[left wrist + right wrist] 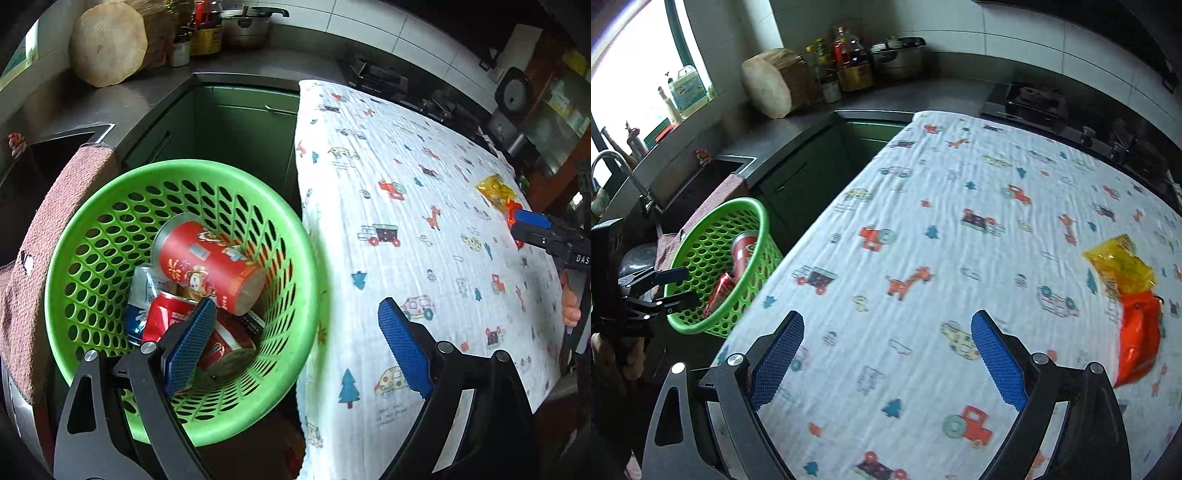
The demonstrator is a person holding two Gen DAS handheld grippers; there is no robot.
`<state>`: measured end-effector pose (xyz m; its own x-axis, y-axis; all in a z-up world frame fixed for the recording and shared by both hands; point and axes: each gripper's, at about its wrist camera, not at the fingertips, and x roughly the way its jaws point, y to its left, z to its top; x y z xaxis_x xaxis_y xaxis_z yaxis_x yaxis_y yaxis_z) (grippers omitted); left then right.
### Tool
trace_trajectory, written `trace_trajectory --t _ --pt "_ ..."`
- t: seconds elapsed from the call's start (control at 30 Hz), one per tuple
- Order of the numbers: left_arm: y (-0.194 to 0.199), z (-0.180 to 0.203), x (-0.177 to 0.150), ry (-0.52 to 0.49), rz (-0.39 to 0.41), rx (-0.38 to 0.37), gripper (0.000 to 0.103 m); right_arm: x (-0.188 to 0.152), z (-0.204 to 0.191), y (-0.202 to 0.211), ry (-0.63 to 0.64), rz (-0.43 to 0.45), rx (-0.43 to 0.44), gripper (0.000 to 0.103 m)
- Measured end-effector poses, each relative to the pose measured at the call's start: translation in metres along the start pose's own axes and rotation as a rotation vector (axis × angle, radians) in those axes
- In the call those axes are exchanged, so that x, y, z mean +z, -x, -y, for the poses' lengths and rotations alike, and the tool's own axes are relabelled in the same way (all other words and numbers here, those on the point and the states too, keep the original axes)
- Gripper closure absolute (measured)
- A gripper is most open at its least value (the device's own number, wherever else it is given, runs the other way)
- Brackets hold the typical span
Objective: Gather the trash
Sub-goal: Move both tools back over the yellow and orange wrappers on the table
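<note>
A round green plastic basket point(110, 206), its wall pierced all over with oval holes, is seen beside the left edge of the tabletop point(424, 229), which is covered by a white, crinkled cloth printed with small cars, trees and giraffes. The basket is leaned against a pink-brown towel point(44, 236) draped over the sink rim. Inside the basket a red cylindrical tin point(207, 269) is lain on its side, with a crushed red can point(221, 347) below it and a crumpled white-and-blue wrapper point(142, 295) to its left.

Far from the basket, near the tabletop's right edge, a glossy, creased yellow-and-orange plastic wrapper point(1126, 295) is left lying on the cloth.

The left gripper point(295, 343) is held over the basket's right rim, its jaws spread wide with nothing between the blue ribbed pads point(404, 347); one pad is seen over the cans, the other over the cloth. The right gripper point(886, 362) is held above the cloth, between basket and wrapper, jaws likewise wide apart and empty, touching nothing. Motion blur is seen across the cloth in the right wrist view.
</note>
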<state>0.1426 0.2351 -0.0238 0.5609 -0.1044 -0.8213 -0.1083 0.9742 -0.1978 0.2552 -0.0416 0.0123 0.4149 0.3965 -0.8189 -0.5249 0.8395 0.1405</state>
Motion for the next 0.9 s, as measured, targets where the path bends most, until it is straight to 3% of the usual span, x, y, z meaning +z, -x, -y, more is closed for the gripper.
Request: trace_trajectory --t 0.5,0.9 --pt "-0.036 0.080 0.032 -0.092 -0.044 -0.045 0.013 -0.027 0.158 0.038 -0.128 0.009 -0.241 0.014" --pt "-0.080 0.165 0.066 -0.158 -0.096 -0.111 0.011 -0.028 0.225 0.007 -0.121 -0.036 -0.224 0.014"
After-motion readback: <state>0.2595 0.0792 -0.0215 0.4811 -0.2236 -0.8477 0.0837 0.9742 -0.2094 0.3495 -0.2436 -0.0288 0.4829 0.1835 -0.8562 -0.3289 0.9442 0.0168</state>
